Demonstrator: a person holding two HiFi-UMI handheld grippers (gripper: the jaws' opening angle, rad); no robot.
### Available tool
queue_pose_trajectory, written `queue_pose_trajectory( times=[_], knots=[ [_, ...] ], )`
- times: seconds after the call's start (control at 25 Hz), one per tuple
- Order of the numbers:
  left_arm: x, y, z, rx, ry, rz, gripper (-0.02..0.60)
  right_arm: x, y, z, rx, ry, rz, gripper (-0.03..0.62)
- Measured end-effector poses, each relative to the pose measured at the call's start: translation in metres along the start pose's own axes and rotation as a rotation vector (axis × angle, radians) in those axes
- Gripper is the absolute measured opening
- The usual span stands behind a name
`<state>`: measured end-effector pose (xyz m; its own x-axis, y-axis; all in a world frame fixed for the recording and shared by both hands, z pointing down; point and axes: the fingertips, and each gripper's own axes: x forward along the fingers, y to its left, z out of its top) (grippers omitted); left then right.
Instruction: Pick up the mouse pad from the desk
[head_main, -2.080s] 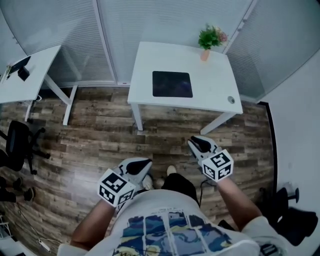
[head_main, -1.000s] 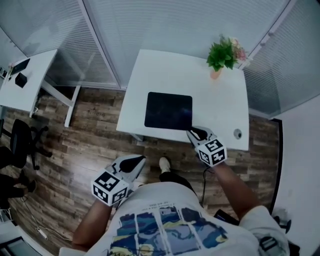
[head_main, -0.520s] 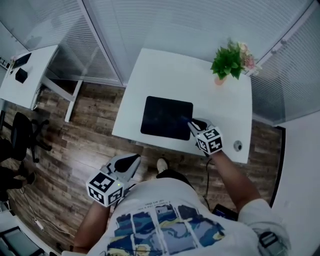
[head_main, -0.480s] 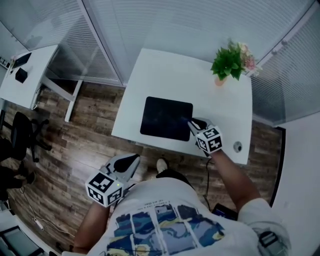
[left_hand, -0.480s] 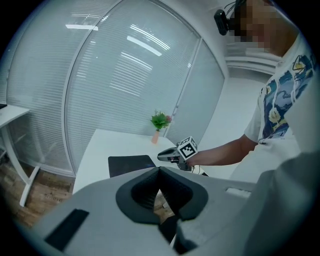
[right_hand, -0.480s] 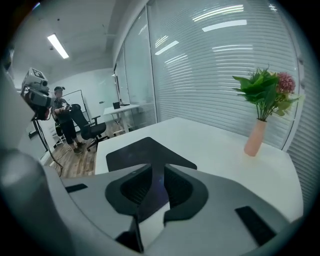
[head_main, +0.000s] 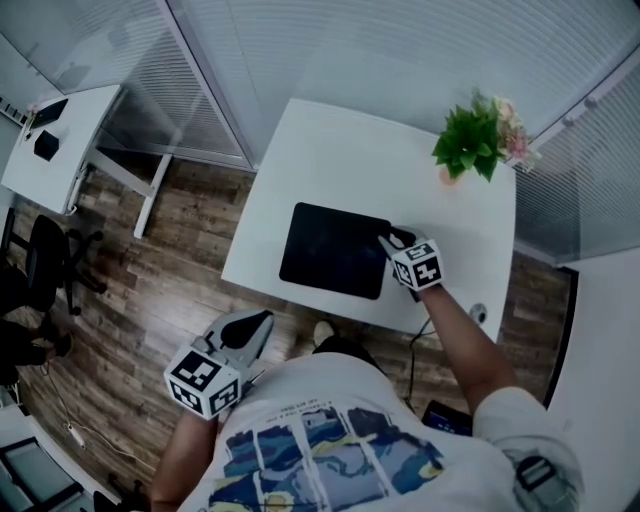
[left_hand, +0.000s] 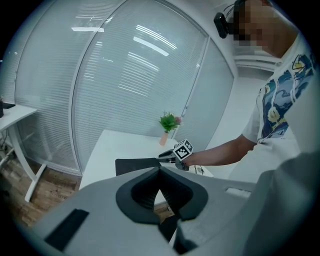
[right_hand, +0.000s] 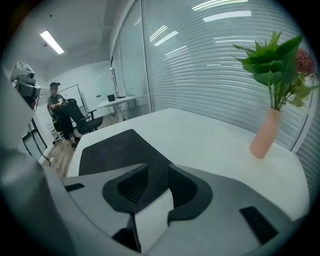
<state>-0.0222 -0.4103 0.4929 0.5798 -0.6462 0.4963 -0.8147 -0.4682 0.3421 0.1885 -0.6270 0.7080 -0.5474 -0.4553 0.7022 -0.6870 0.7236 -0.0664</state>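
Mouse pad (head_main: 333, 250) is being shown as a plain dark rectangle with rounded corners. It is lying flat on the white desk (head_main: 340, 150), close to the near edge and nearer the left near corner than the right. Its right edge is being met by the right gripper (head_main: 388, 240), whose jaws are being held slightly apart, with the pad's edge seen in the gap between them. The left gripper (head_main: 264, 318) is being held off the desk, beyond the near edge and over the floor (head_main: 170, 250), with its jaw tips pressed together on nothing.

A plant (head_main: 472, 143) is being displayed near the far right corner, and a round grommet (head_main: 478, 312) is being shown by the near right corner. The room is being closed in by glass walls with blinds (head_main: 400, 50). The floor is being covered by wood planks, and a second desk (head_main: 70, 130) and a chair (head_main: 45, 265) are being kept well off to the left.

Only in the right gripper view are the plant's pink vase (right_hand: 265, 132) and a distant person (right_hand: 60, 112) being shown. Only in the left gripper view is the right gripper being seen from the side, low over the pad.
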Motion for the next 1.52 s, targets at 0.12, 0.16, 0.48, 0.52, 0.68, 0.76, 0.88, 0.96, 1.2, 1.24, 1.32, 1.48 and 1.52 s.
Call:
queue_pose_trajectory(
  times=[0.12, 0.16, 0.48, 0.52, 0.68, 0.76, 0.88, 0.96, 1.2, 1.24, 1.32, 1.48, 1.52],
  knots=[
    [0.001, 0.008, 0.002, -0.008, -0.001, 0.019, 0.002, 0.014, -0.010, -0.002, 0.007, 0.023, -0.006, 0.147],
    [0.002, 0.011, 0.002, -0.011, -0.001, 0.025, 0.002, 0.018, -0.013, -0.002, 0.010, 0.029, -0.007, 0.152],
    [0.004, 0.023, 0.006, -0.017, 0.000, 0.043, 0.002, 0.036, -0.023, 0.003, 0.013, 0.064, -0.019, 0.190],
    [0.004, 0.024, 0.006, -0.018, 0.002, 0.044, 0.002, 0.037, -0.023, 0.003, 0.021, 0.064, -0.017, 0.186],
    [0.002, 0.031, 0.005, -0.031, 0.008, 0.048, 0.002, 0.039, -0.023, -0.001, 0.054, 0.064, -0.007, 0.183],
    [0.002, 0.033, 0.005, -0.027, 0.009, 0.045, 0.002, 0.038, -0.022, 0.002, 0.051, 0.059, -0.017, 0.179],
    [0.001, 0.033, 0.004, -0.035, 0.011, 0.041, 0.002, 0.038, -0.021, 0.006, 0.048, 0.052, -0.025, 0.171],
    [-0.001, 0.033, 0.002, -0.039, 0.011, 0.040, 0.002, 0.038, -0.021, 0.002, 0.061, 0.065, -0.030, 0.165],
    [-0.010, 0.038, -0.003, -0.037, 0.004, 0.044, 0.002, 0.040, -0.012, 0.001, 0.069, 0.067, -0.036, 0.082],
    [-0.013, 0.039, -0.004, -0.036, 0.002, 0.045, 0.002, 0.040, -0.009, 0.001, 0.059, 0.069, -0.044, 0.062],
    [-0.020, 0.039, -0.005, -0.034, -0.001, 0.043, 0.002, 0.039, -0.005, 0.001, 0.033, 0.077, -0.070, 0.043],
    [-0.036, 0.040, -0.012, -0.035, -0.007, 0.043, 0.002, 0.035, 0.000, 0.006, 0.028, 0.081, -0.103, 0.032],
    [-0.041, 0.041, -0.013, -0.035, -0.009, 0.043, 0.002, 0.033, 0.001, 0.008, 0.030, 0.076, -0.108, 0.032]
  ],
)
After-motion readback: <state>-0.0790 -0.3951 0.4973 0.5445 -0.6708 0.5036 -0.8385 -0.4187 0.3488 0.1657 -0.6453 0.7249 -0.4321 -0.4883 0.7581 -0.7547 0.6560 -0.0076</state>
